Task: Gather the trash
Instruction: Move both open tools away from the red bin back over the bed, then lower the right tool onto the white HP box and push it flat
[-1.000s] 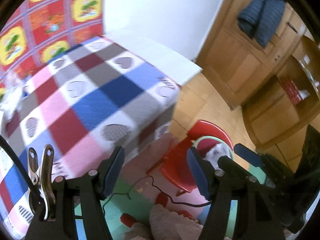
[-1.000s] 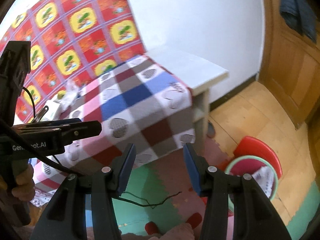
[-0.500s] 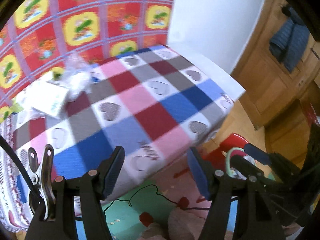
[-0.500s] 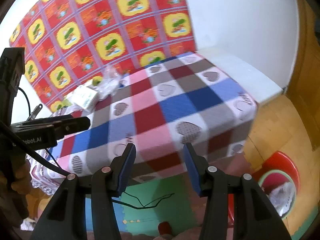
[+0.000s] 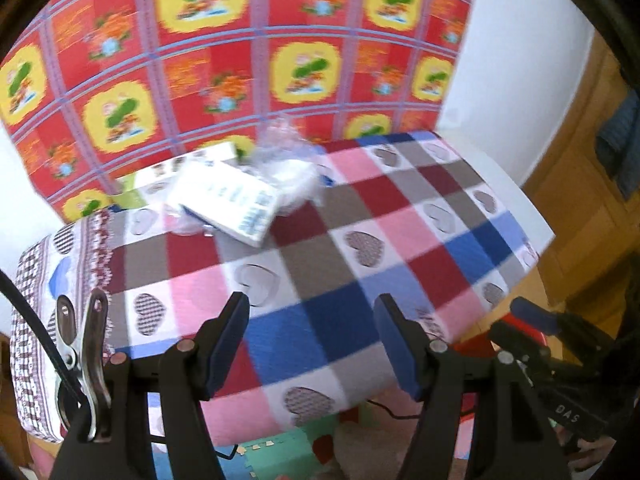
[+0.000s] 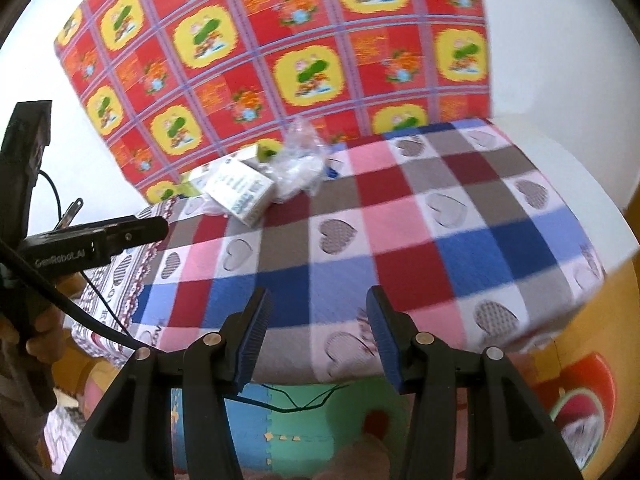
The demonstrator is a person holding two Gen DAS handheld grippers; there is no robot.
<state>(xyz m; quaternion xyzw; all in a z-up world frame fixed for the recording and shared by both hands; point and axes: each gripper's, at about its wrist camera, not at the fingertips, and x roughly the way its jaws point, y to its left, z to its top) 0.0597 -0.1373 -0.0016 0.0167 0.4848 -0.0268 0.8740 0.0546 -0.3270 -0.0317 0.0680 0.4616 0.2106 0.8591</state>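
Red-and-yellow patterned cloth [image 5: 240, 60] hangs behind the counter [image 5: 340, 264], which wears a checked cover of pink, blue, grey and maroon squares with hearts. At its far edge, against that cloth, lies the trash: a white carton with blue print [image 5: 228, 202], a crumpled clear plastic bag [image 5: 288, 168] touching the carton's right side, and a flat green-and-white box [image 5: 160, 178] tucked behind them.

My left fingers [image 5: 314, 344] stand well apart over the near edge of the cover with nothing between them, and my right fingers [image 6: 316, 332] are likewise parted and empty. Both sets are well short of the trash.

From the left wrist I see the wooden cabinet [image 5: 592, 200] on the right, with a dark garment [image 5: 620, 136] hanging on it, and the tip of my right tool poking in low at that side. A metal clip [image 5: 80, 356] sits at the lower left.

From the right wrist I see other things: my left tool's black body [image 6: 92, 244] with my hand [image 6: 36, 340] round its handle, the foam floor mat [image 6: 300, 432] below the counter, and a red-rimmed bin [image 6: 584, 408] at the lower right with something pale in it, too blurred to name.
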